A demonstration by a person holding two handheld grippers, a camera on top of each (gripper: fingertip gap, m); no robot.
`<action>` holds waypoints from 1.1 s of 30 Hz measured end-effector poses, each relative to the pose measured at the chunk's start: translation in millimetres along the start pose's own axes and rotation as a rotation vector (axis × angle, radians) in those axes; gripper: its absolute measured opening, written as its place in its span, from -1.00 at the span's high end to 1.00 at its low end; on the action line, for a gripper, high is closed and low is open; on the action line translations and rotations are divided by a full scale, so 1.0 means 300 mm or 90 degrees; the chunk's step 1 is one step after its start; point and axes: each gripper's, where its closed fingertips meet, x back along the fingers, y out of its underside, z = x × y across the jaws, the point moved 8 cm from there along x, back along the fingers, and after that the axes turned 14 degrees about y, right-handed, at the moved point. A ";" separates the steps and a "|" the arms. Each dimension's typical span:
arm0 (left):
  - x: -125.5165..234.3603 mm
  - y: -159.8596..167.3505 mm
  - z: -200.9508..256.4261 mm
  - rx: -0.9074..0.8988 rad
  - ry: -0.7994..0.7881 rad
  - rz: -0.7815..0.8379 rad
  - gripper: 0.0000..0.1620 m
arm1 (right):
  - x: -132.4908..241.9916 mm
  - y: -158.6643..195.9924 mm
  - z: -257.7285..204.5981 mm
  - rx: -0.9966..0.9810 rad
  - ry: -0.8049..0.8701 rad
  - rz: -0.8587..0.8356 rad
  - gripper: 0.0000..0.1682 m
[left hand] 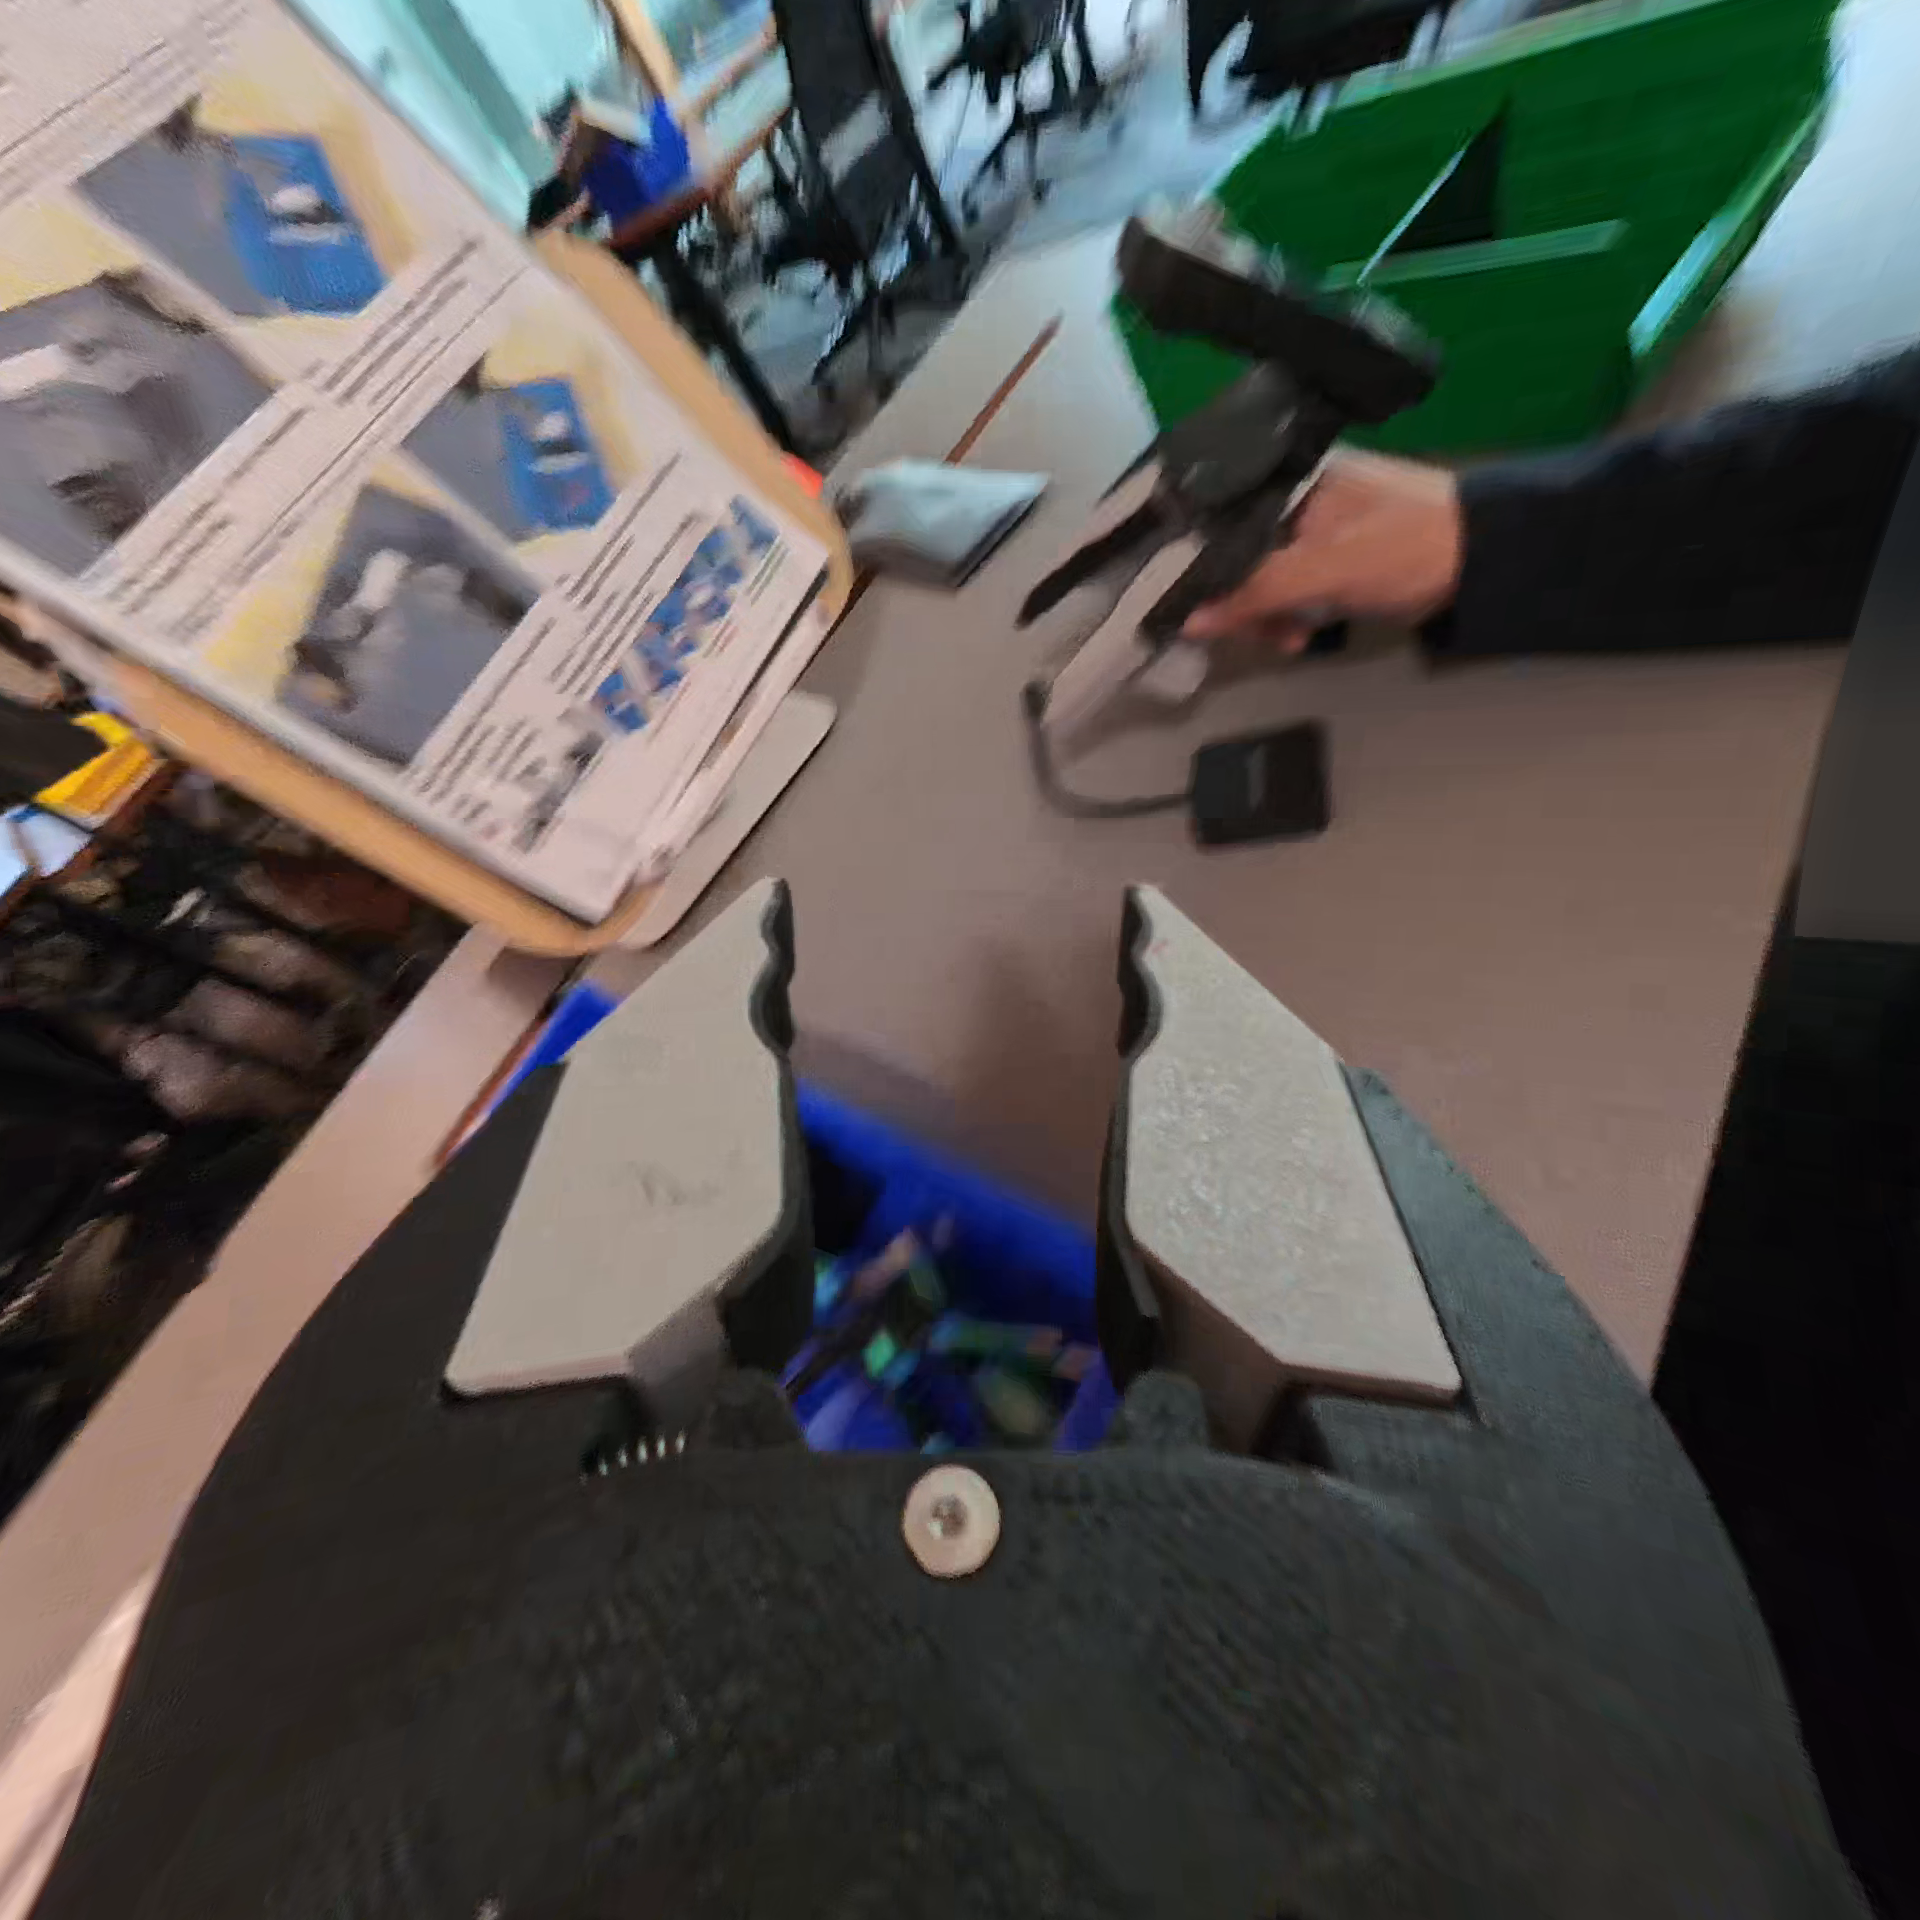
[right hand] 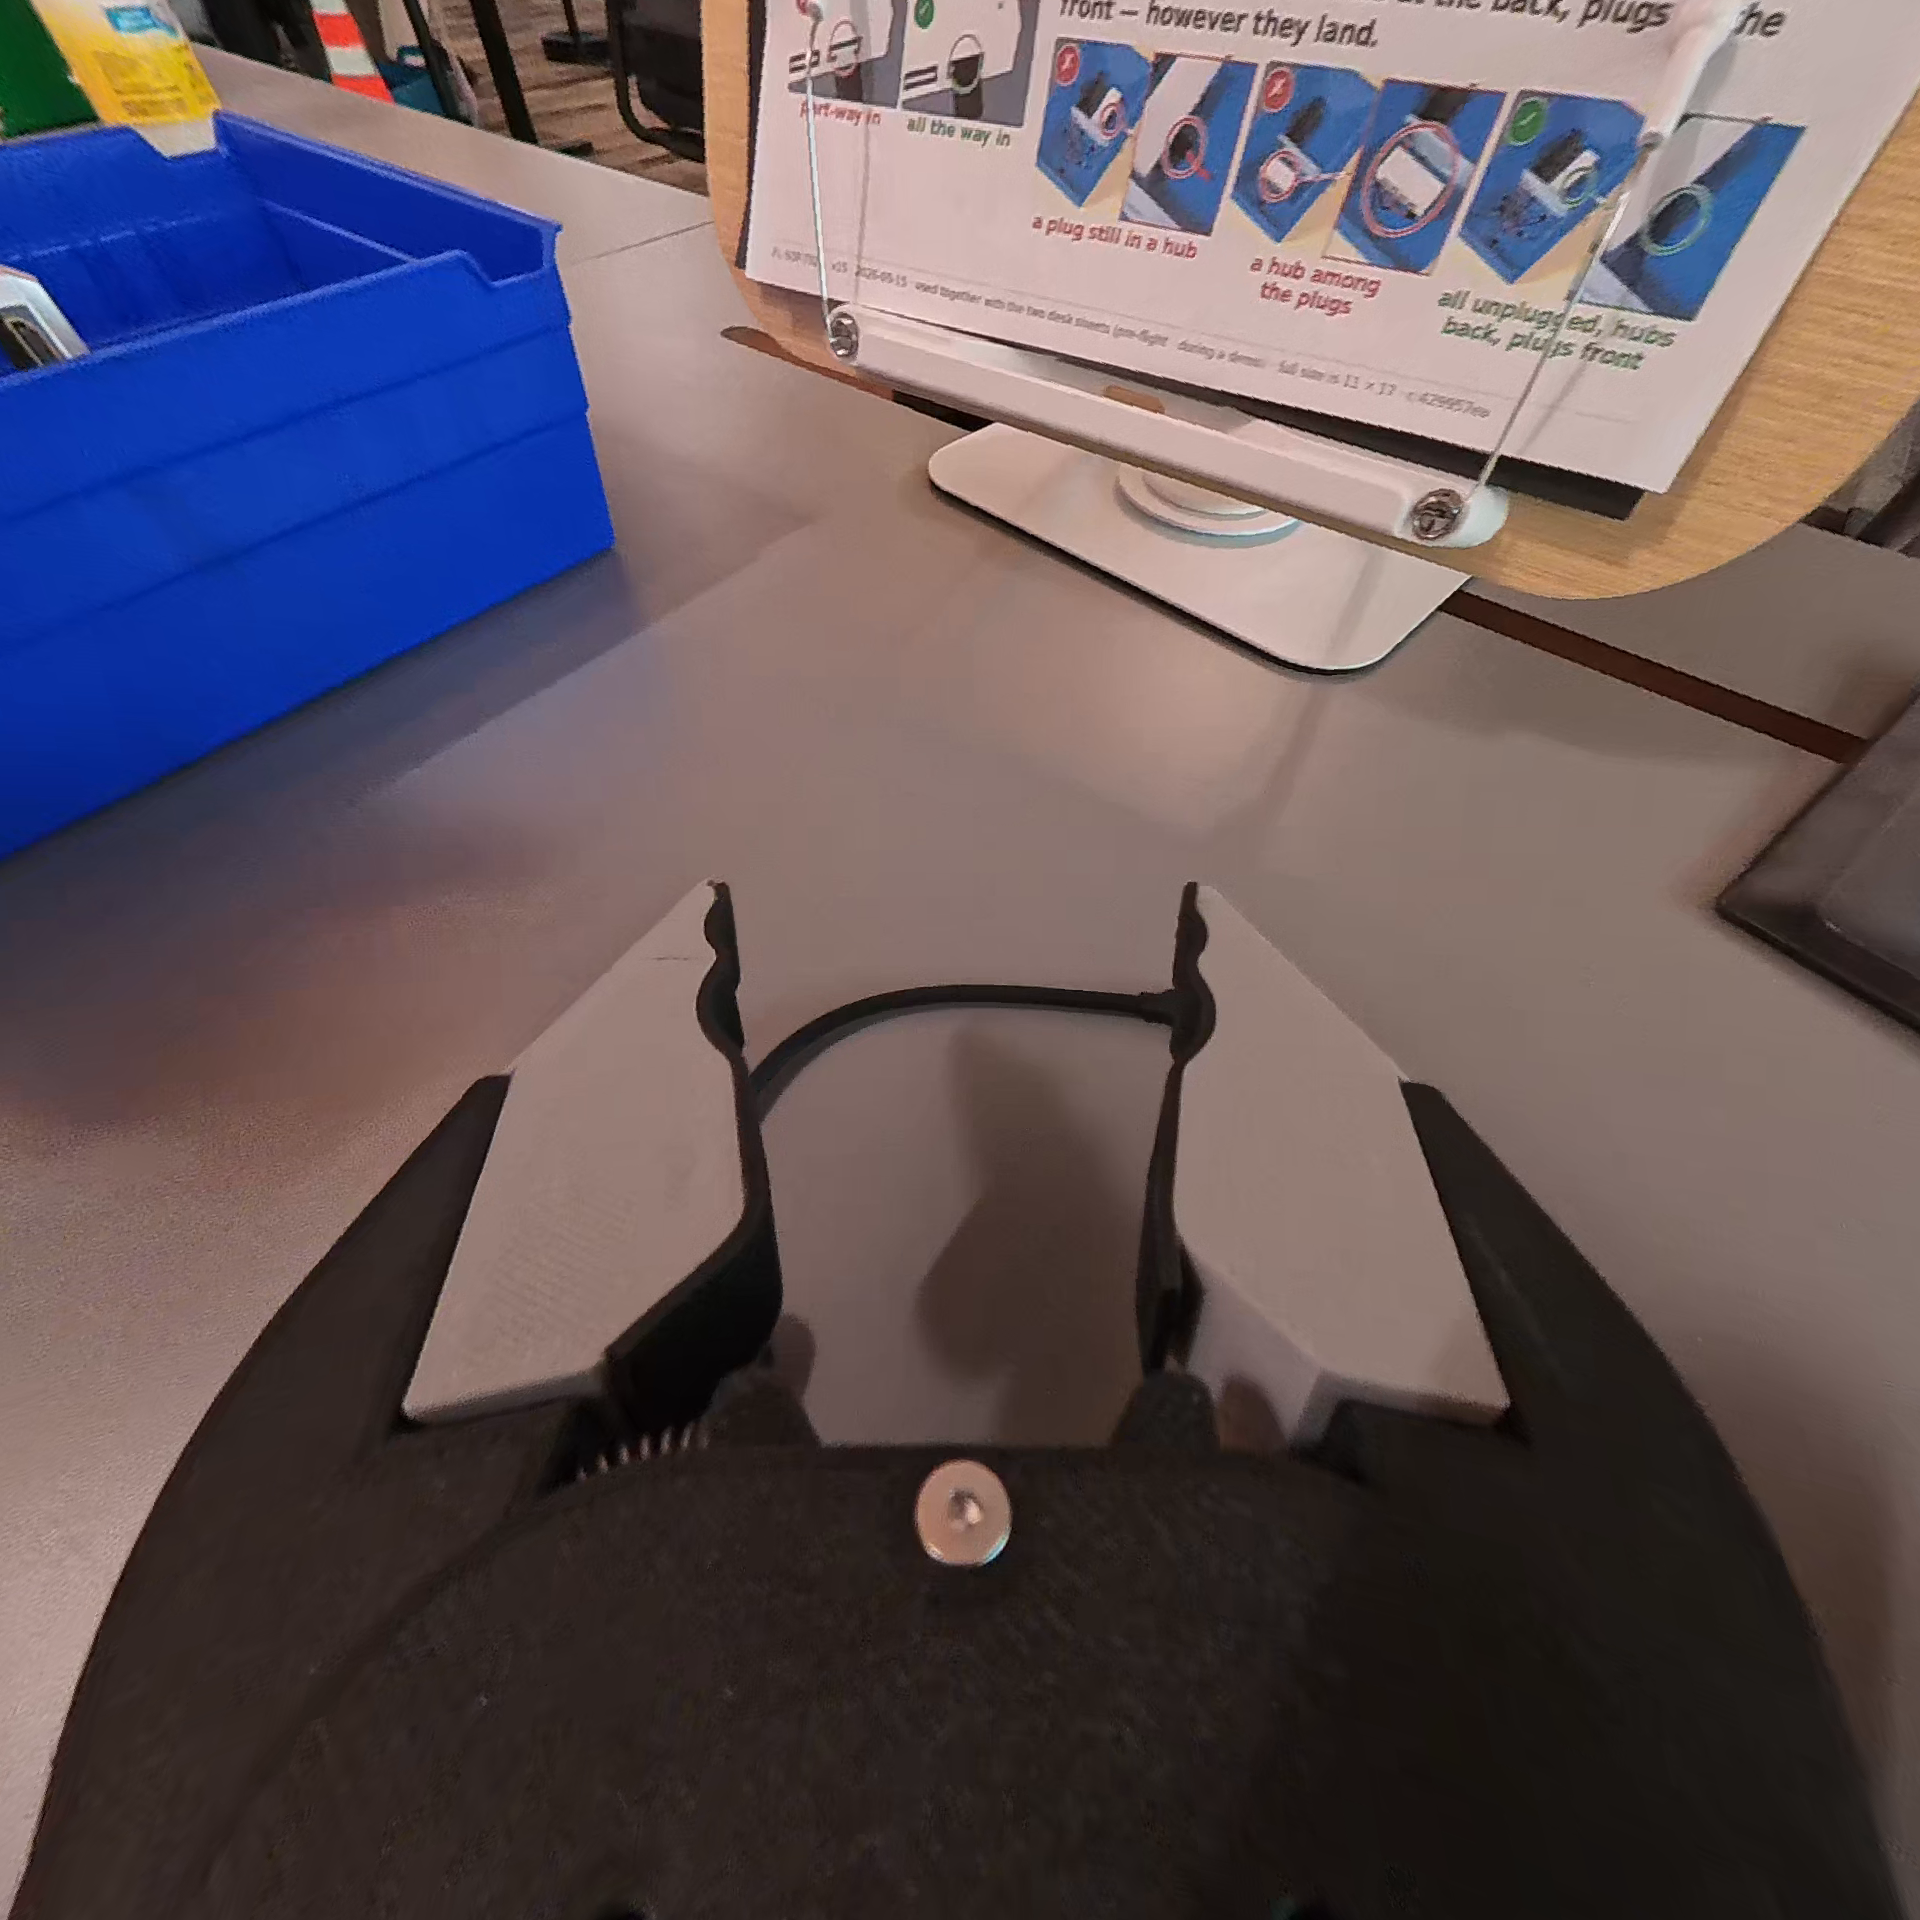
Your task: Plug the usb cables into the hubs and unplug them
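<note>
Your left gripper [left hand: 951, 940] hangs with its jaws apart and empty above the blue bin [left hand: 935, 1174] of small mixed parts, which sits right beneath its fingers. Your right gripper [right hand: 951, 935] is also spread wide, low over the grey table [right hand: 935, 748]; a thin black cable [right hand: 935, 1003] curves between its fingers, touching the right one. The cable runs to a small black hub [left hand: 1262, 781] lying flat on the table. Farther off, the bin stands to the left and a paper sheet on a wooden stand [right hand: 1247, 260] ahead.
</note>
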 end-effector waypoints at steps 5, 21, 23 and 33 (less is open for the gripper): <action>0.121 0.227 -0.188 -0.005 -0.055 -0.250 0.33 | 0.000 0.001 -0.016 0.019 0.001 -0.001 0.04; 0.004 0.616 -0.333 -0.063 -0.107 -0.608 0.72 | -0.006 0.006 0.010 -0.002 0.008 -0.003 0.06; 0.025 0.619 -0.331 -0.064 -0.115 -0.607 0.84 | -0.002 0.002 0.016 -0.012 0.007 0.002 0.06; 0.120 0.445 -0.328 -0.075 -0.185 -0.486 0.93 | -0.001 0.005 0.014 -0.010 0.008 0.000 0.08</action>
